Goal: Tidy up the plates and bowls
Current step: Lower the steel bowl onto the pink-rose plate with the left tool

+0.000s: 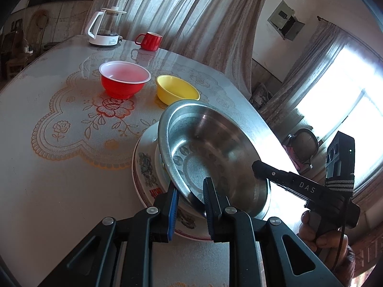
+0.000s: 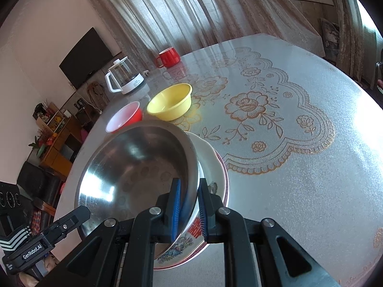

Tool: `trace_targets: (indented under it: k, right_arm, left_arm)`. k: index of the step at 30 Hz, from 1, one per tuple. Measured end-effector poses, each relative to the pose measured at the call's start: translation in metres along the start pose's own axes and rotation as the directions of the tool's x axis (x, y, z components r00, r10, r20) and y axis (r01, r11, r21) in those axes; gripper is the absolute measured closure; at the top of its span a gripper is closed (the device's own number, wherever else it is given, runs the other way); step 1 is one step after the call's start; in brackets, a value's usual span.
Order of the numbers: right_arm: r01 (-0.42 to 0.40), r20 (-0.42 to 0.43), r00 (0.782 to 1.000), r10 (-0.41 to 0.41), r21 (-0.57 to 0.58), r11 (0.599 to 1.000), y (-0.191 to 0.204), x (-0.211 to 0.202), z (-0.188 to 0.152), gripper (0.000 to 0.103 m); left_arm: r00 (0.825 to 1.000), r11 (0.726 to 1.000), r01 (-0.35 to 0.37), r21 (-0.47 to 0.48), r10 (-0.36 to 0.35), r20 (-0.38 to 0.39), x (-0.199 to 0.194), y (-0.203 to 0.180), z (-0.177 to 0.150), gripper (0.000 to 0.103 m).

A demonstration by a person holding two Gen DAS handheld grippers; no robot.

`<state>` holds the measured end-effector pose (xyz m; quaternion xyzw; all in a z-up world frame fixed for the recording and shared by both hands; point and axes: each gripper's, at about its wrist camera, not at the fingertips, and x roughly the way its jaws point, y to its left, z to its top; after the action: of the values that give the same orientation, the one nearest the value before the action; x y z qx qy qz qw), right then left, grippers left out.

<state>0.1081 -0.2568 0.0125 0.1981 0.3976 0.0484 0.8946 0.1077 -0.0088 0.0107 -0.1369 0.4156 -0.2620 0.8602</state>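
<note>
I've got the steel bowl (image 1: pixel 210 157) pinched on both sides: my left gripper (image 1: pixel 190 203) clamps its near rim, one finger inside and one outside, and my right gripper (image 2: pixel 189 205) bites the opposite rim the same way. Two holds because the bowl is wide and slippery, I reckon, and one pinch would let it swing. It sits tilted over the stack of patterned plates (image 1: pixel 146 167), its base apparently resting in the white dish on top (whether it's fully seated I can't tell). That stack looks like the gathering spot, so the red bowl (image 1: pixel 124 80) and the yellow bowl (image 1: pixel 177 92), standing side by side further back and apart from the stack, are likely next to nest.

The table (image 2: pixel 299 191) is round, glossy under a lace-patterned cover with gold flowers. At the far edge stand a glass kettle (image 1: pixel 105 27) and a red mug (image 1: pixel 149 40). Curtains hang behind, bright window to one side, a dark television (image 2: pixel 88 55) on the wall.
</note>
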Motion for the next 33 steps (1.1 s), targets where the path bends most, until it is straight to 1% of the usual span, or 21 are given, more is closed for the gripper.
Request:
trace_targets:
  k: [5,11,17,23,30,33]
  right_arm:
    - [0.009,-0.006,1.000,-0.009,-0.003,1.000,0.001,0.004,-0.004,0.088]
    - [-0.009,-0.016,1.000,0.009,0.030,1.000,-0.002,0.006,-0.009,0.087]
    - [-0.030,-0.018,0.999,0.031,0.060,0.998,-0.005,0.005,-0.015,0.086]
    - [-0.034,-0.012,0.999,0.035,0.054,0.998,-0.002,0.001,-0.019,0.086]
    - [-0.068,-0.020,0.997,0.069,0.064,0.996,-0.003,0.000,-0.023,0.084]
    - [-0.086,-0.026,0.996,0.088,0.076,0.993,-0.002,0.001,-0.024,0.084]
  left_arm:
    - [1.000,1.000,-0.018,0.019,0.018,0.012,-0.002,-0.003,-0.002,0.082]
    - [1.000,1.000,-0.016,0.026,0.016,0.019,-0.004,-0.003,-0.003,0.083]
    - [1.000,1.000,-0.021,0.008,0.021,0.009,0.000,0.000,-0.002,0.082]
    - [1.000,1.000,-0.025,0.003,0.025,0.002,0.002,0.002,-0.003,0.082]
    - [1.000,1.000,-0.025,-0.007,0.025,-0.002,0.004,0.006,-0.003,0.082]
    - [0.999,0.999,-0.035,-0.012,0.035,-0.004,0.006,0.008,-0.002,0.080]
